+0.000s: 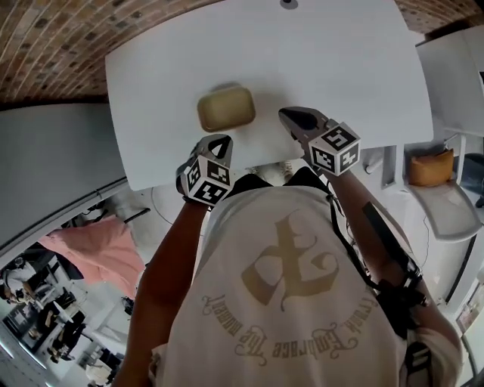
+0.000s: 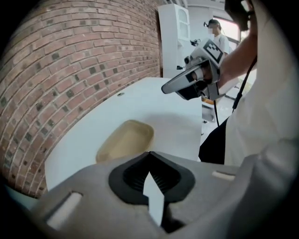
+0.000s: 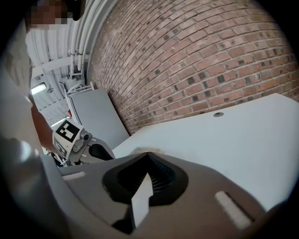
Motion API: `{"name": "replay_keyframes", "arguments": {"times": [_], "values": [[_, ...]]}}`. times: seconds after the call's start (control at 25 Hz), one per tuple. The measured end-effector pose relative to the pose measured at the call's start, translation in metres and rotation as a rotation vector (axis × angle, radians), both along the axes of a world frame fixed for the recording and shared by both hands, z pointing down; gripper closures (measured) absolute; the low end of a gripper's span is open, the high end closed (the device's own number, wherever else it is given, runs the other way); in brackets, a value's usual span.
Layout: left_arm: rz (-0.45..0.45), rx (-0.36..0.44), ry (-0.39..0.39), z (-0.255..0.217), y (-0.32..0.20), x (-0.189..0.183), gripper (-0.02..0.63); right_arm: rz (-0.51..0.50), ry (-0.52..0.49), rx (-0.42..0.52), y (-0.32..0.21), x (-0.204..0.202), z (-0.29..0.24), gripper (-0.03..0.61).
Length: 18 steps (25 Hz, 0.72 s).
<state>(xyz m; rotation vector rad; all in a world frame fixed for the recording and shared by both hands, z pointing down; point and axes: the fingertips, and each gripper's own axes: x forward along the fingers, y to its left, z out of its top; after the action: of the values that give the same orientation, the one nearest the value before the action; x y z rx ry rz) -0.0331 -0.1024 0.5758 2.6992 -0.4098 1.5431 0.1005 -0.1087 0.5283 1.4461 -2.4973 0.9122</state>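
An empty tan rounded tray [image 1: 225, 108] lies on the white table [image 1: 151, 68], near its front edge. My left gripper [image 1: 220, 140] hovers just below and left of the tray, at the table's edge; its jaws meet at the tips with nothing between them. My right gripper [image 1: 287, 115] is to the right of the tray, a little apart from it, shut and empty too. In the left gripper view the tray [image 2: 126, 140] lies just beyond the left gripper [image 2: 149, 153], and the right gripper [image 2: 164, 88] hangs above the table. The right gripper view shows only a sliver of the tray [image 3: 145, 150].
A brick wall [image 2: 70, 60] runs along the table's far side. A cable hole [image 1: 288, 3] sits at the table's far edge. Right of the table are white furniture and an orange-brown bag [image 1: 431, 168]. A person [image 2: 216, 32] stands far back by a white cabinet [image 2: 175, 37].
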Motion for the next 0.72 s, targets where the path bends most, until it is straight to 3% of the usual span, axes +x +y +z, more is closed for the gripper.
{"name": "replay_keyframes", "arguments": {"times": [0.24, 0.52, 0.72], "values": [[0.085, 0.027, -0.099, 0.014, -0.005, 0.002, 0.609, 0.055, -0.013, -0.023, 0.005, 0.007, 0.006, 0.571], [0.194, 0.124, -0.241, 0.031, -0.007, 0.006, 0.571, 0.088, -0.021, -0.047, 0.018, 0.020, 0.015, 0.571], [0.251, 0.147, -0.285, 0.042, -0.009, 0.008, 0.558, 0.111, -0.031, -0.057, 0.016, 0.027, 0.020, 0.571]]}}
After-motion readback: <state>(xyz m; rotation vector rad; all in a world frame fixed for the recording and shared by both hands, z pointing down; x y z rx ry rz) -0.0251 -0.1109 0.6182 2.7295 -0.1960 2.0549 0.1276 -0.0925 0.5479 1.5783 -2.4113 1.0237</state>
